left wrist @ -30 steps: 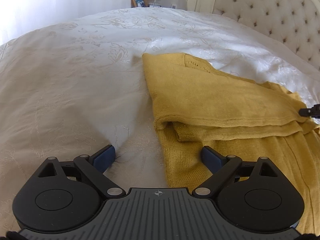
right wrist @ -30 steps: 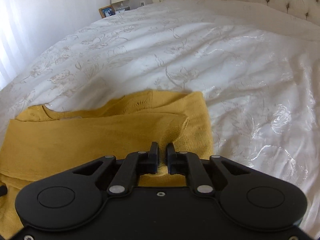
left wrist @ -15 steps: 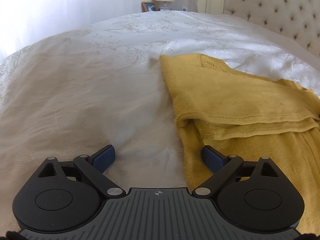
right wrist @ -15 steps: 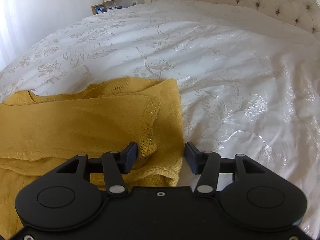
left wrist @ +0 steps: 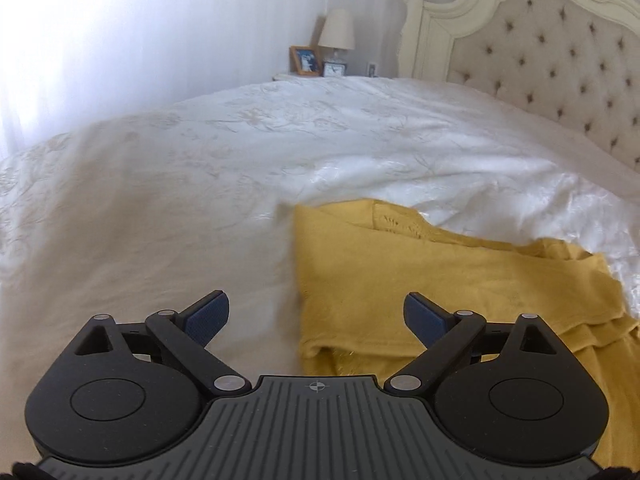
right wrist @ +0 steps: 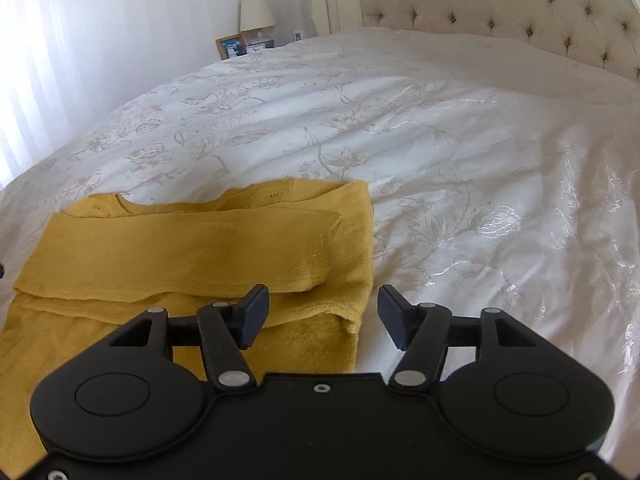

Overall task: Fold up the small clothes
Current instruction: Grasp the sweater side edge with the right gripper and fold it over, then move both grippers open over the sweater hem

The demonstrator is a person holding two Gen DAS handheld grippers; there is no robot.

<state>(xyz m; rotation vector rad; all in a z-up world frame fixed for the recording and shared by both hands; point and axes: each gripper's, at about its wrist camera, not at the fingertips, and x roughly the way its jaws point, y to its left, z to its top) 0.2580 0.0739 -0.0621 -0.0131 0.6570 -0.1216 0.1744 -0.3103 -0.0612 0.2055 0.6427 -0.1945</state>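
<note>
Mustard knit sweater (right wrist: 192, 248) lies freed, sleeves folded across: right gripper (right wrist: 322, 312) has let go; left gripper (left wrist: 316, 316) gapes empty, both withdrawn, so the next fold can begin.

The yellow garment (left wrist: 460, 280) is showing as a soft, matt knit, its weave looking slightly fuzzy, with an openwork pattern near the neckline. The bedspread (right wrist: 460, 140) under it is looking like satiny white cloth, catching glossy highlights over an embroidered floral pattern. The left gripper (left wrist: 316, 314) is appearing in matt black plastic with a ribbed grey housing, small shiny metal pins and textured blue pads (left wrist: 208, 316). The right gripper (right wrist: 322, 314) is wearing the same matt black plastic. The headboard (left wrist: 560, 64) is looking like tufted, buttoned beige fabric inside a carved cream frame
</note>
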